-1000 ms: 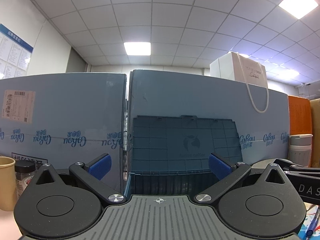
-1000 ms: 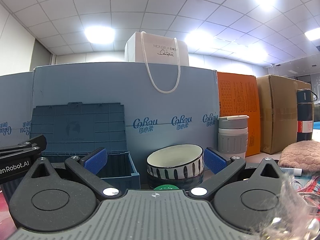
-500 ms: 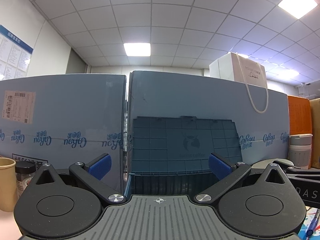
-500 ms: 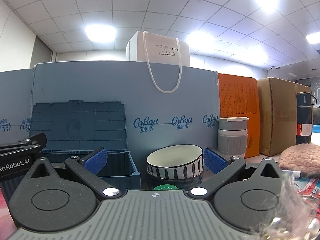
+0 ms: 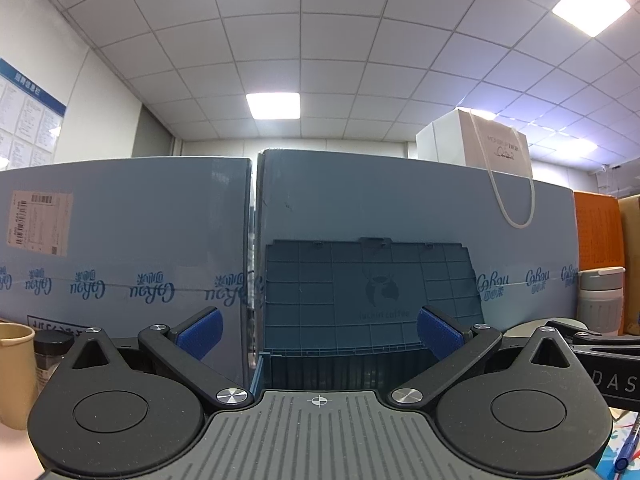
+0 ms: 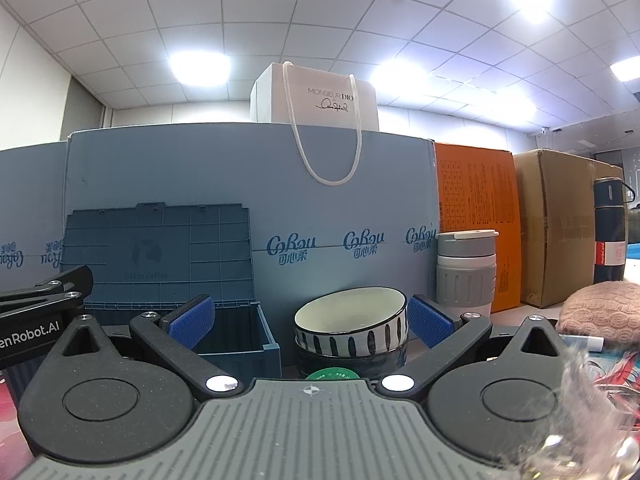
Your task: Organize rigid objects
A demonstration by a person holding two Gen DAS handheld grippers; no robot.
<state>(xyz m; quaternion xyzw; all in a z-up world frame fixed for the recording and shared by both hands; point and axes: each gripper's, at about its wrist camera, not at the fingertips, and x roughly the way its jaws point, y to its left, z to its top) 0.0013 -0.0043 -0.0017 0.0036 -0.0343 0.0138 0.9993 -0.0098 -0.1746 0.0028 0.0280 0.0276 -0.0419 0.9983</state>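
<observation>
An open blue plastic storage box (image 5: 344, 364) with its lid (image 5: 372, 292) raised stands straight ahead of my left gripper (image 5: 319, 332), which is open and empty. In the right wrist view the same box (image 6: 236, 340) sits left of centre. A white striped bowl (image 6: 352, 322) is stacked on a dark bowl (image 6: 352, 362), with a green round lid (image 6: 330, 374) in front. My right gripper (image 6: 310, 322) is open and empty, with the bowls just ahead between its fingers.
Blue cartons (image 6: 256, 184) form a wall behind, topped by a white gift bag (image 6: 316, 100). A grey-white tumbler (image 6: 466, 272), orange box (image 6: 476, 220), brown carton (image 6: 560, 224), dark flask (image 6: 608, 236) and pink knit (image 6: 600, 316) stand right. A beige cup (image 5: 14, 376) and jar (image 5: 50, 360) sit left.
Both views have tilted down a little, so the scene sits slightly higher in frame. Both grippers stay open and empty.
</observation>
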